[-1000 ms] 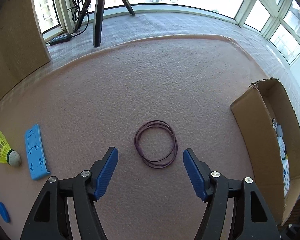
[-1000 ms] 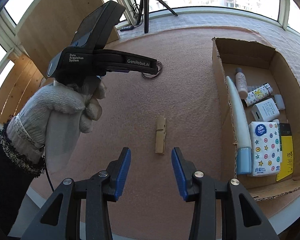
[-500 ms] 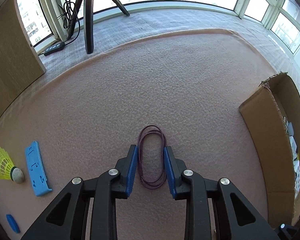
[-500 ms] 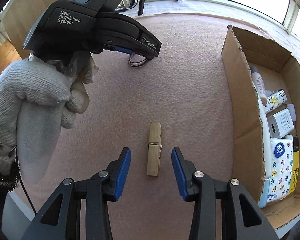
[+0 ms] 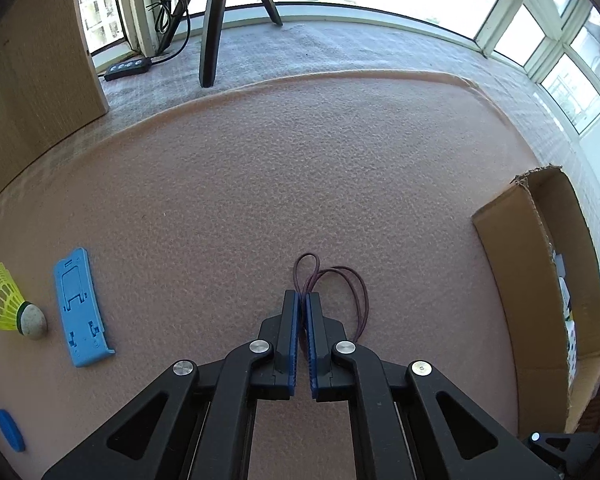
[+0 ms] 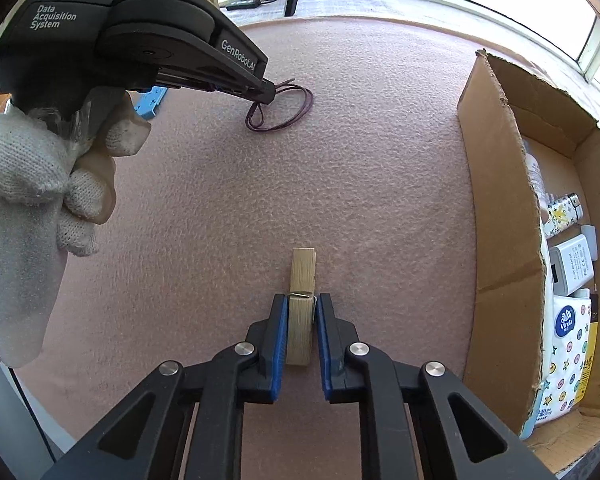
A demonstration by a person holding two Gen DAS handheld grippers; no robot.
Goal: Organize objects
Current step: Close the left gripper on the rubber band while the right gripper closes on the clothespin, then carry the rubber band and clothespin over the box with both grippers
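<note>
Here the left gripper (image 5: 303, 298) has just been closing and now pinches the purple cord (image 5: 340, 292) between its blue pads; part of the coil bulges out past the tips and to their right, lying on the pink mat (image 5: 260, 184). The right gripper (image 6: 302, 306) has likewise just been closing, and its jaws clamp the near half of the wooden peg (image 6: 302, 280), whose far end sticks out ahead on the mat. A gloved hand (image 6: 40, 184) holds the left tool. The box (image 6: 500, 208) stands at the mat's right edge with packets and bottles inside. Toward the mat's left edge lie a blue holder (image 5: 82, 308), a shuttlecock (image 5: 8, 306) and a small blue piece (image 5: 10, 430).
</note>
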